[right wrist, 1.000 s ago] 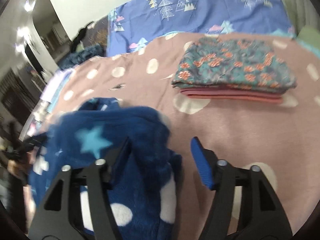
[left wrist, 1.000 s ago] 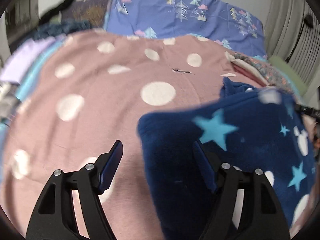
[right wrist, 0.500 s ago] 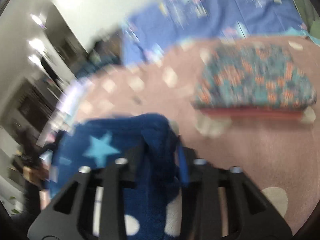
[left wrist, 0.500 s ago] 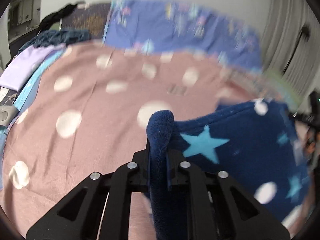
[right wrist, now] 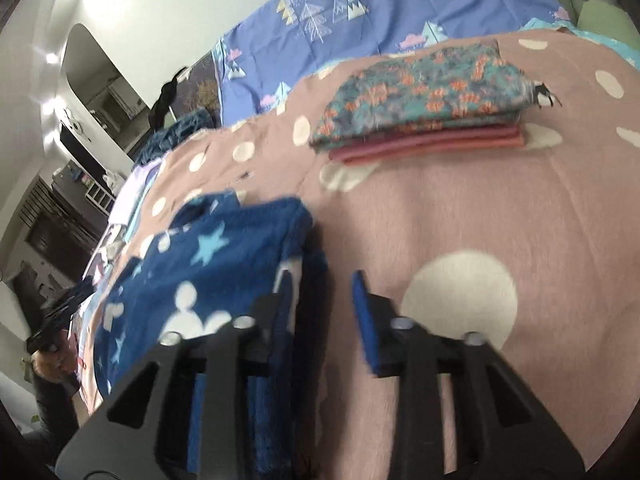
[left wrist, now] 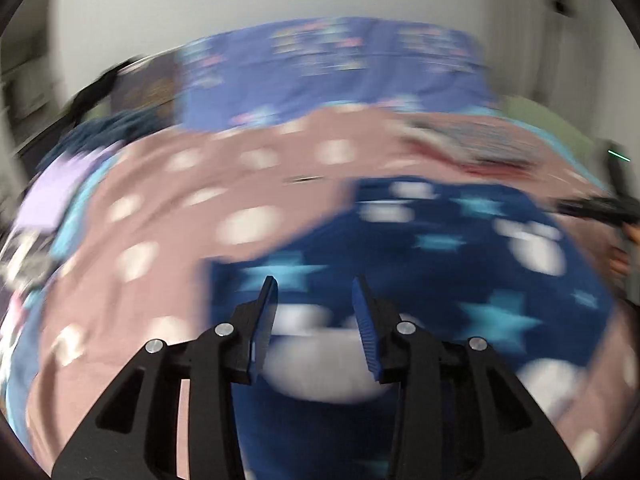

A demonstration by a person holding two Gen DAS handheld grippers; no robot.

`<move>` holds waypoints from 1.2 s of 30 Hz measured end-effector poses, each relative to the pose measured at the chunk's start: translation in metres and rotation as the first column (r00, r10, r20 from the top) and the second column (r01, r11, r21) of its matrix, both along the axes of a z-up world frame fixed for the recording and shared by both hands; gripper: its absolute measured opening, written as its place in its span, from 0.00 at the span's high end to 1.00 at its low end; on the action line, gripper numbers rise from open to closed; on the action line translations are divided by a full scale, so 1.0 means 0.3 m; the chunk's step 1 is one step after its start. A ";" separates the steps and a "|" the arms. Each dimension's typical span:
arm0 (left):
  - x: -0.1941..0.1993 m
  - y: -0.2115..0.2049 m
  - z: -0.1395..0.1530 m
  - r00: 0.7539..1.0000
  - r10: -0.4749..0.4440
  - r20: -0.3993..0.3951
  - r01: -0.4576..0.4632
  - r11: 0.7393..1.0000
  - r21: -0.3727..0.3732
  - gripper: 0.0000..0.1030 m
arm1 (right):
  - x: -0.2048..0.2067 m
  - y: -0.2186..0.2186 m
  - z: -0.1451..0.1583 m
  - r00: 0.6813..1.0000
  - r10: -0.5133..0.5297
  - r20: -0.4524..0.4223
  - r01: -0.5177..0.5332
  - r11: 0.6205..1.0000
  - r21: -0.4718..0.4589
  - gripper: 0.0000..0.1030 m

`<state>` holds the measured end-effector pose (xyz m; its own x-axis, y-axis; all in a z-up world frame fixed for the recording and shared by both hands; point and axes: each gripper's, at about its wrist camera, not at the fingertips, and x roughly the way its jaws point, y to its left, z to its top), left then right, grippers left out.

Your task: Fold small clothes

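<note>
A navy fleece garment (left wrist: 440, 264) with light-blue stars and white spots lies spread on the pink spotted blanket (left wrist: 160, 208). My left gripper (left wrist: 315, 280) hangs just above its near part. The jaws are opening and nothing is pinched between them. The left wrist view is badly blurred. In the right wrist view the same garment (right wrist: 224, 248) lies at the left. My right gripper (right wrist: 318, 286) is closing on its thick folded right edge, which fills the space beside the left pad.
A folded stack (right wrist: 424, 92), floral cloth on top of pink, rests on the blanket (right wrist: 460, 220) at the back right. A blue tree-print quilt (right wrist: 380, 12) lies behind it. Lilac and dark clothes (left wrist: 48, 192) sit at the far left. A hand (left wrist: 620, 264) shows at the right edge.
My left gripper was shut on the garment's raised edge half a second ago; its jaws have parted and the garment now lies flat. My right gripper closed from wide onto the garment's right edge.
</note>
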<state>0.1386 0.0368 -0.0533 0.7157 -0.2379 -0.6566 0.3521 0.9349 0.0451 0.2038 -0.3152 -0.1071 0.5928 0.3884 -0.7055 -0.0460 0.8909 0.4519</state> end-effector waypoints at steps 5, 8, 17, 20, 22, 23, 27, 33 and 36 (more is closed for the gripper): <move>-0.213 -0.452 -0.048 0.945 -0.324 -0.051 0.325 0.946 0.003 0.62 | 0.053 0.001 -0.069 0.998 0.033 -0.044 -0.027 0.992 0.123 0.96; -0.342 -0.695 -0.128 0.891 -0.451 -0.046 0.453 0.880 0.143 0.58 | 0.059 0.005 -0.093 0.996 0.077 -0.034 -0.070 0.984 0.163 0.94; -0.450 -1.028 -0.270 0.855 -0.518 -0.019 0.481 0.780 0.401 0.32 | 0.059 -0.113 -0.137 0.992 0.118 -0.047 -0.091 0.915 0.393 0.64; -0.434 -1.048 -0.305 0.879 -0.476 -0.021 0.433 0.782 0.449 0.32 | 0.061 -0.104 -0.129 0.990 0.127 -0.057 -0.097 0.924 0.370 0.63; -0.425 -1.047 -0.312 0.889 -0.457 -0.020 0.415 0.789 0.452 0.32 | 0.062 -0.086 -0.128 0.989 0.129 -0.067 -0.099 0.935 0.340 0.63; -0.424 -1.047 -0.311 0.893 -0.450 -0.014 0.407 0.793 0.454 0.32 | 0.063 -0.081 -0.128 0.989 0.130 -0.070 -0.100 0.939 0.330 0.63; -0.416 -1.049 -0.299 0.906 -0.423 -0.003 0.381 0.811 0.444 0.32 | 0.071 -0.046 -0.128 0.986 0.148 -0.074 -0.118 0.943 0.310 0.63; -0.390 -1.046 -0.290 0.910 -0.414 -0.006 0.376 0.820 0.432 0.32 | 0.164 -0.018 -0.115 0.960 0.243 -0.142 -0.186 0.927 0.325 0.50; -0.395 -1.053 -0.289 0.910 -0.415 0.000 0.373 0.817 0.439 0.32 | 0.198 0.005 -0.109 0.962 0.237 -0.132 -0.195 0.943 0.271 0.50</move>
<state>0.0201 -0.2791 -0.1401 0.6825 -0.2291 -0.6941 0.6604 0.6002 0.4513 0.2632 -0.3139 -0.1398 0.3615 0.6726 -0.6457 -0.1329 0.7227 0.6783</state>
